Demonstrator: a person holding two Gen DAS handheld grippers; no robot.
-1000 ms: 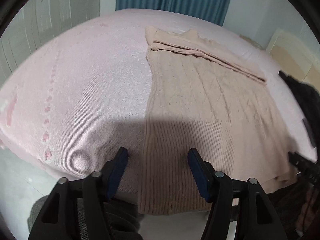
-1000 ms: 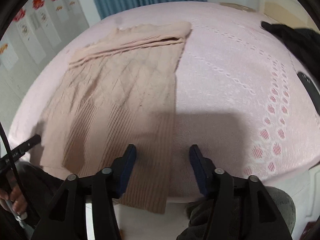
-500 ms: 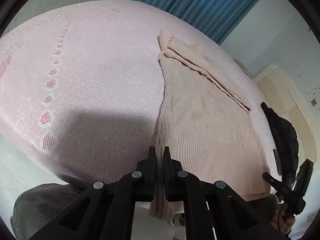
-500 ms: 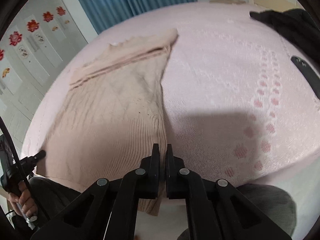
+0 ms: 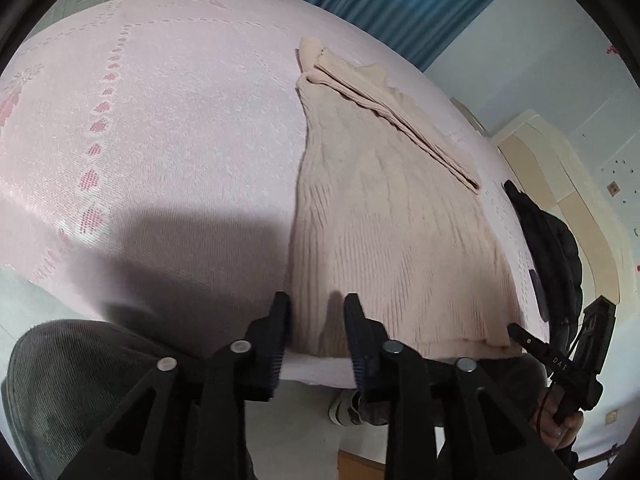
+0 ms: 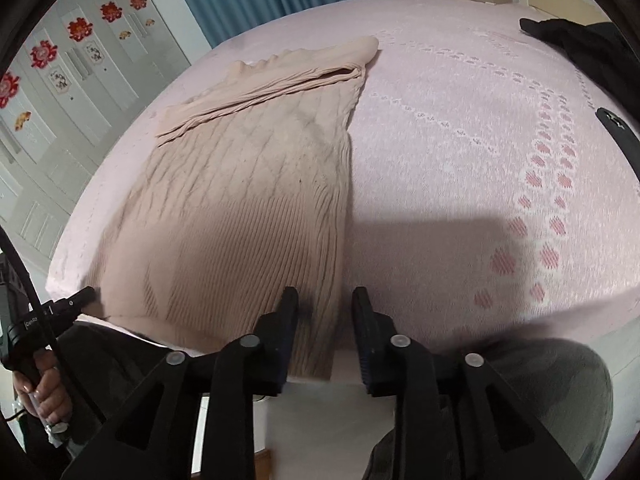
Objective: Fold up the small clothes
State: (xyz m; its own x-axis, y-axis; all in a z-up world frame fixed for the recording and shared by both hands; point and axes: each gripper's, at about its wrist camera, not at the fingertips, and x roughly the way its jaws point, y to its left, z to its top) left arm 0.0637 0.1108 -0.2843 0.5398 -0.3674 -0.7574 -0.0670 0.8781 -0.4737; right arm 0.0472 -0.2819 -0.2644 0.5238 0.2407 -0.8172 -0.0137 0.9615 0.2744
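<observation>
Both grippers point steeply down at the near edge of a pink bedspread (image 5: 168,128). In the left wrist view the left gripper (image 5: 316,320) fills the lower centre; its jaws are opening, with the left hem corner of the beige knit sweater (image 5: 384,216) showing in the gap and neither pad pressing it. In the right wrist view the right gripper (image 6: 325,316) sits at the lower centre, jaws also opening, the sweater's right hem edge between them, unclamped. The sweater lies flat from centre to upper centre of each frame, sleeves folded across its top. A bare hand (image 6: 44,392) grips the left handle at the lower left. Black clothing (image 6: 588,40) lies at the upper right. White lettering on the handles is too small to read surely.
</observation>
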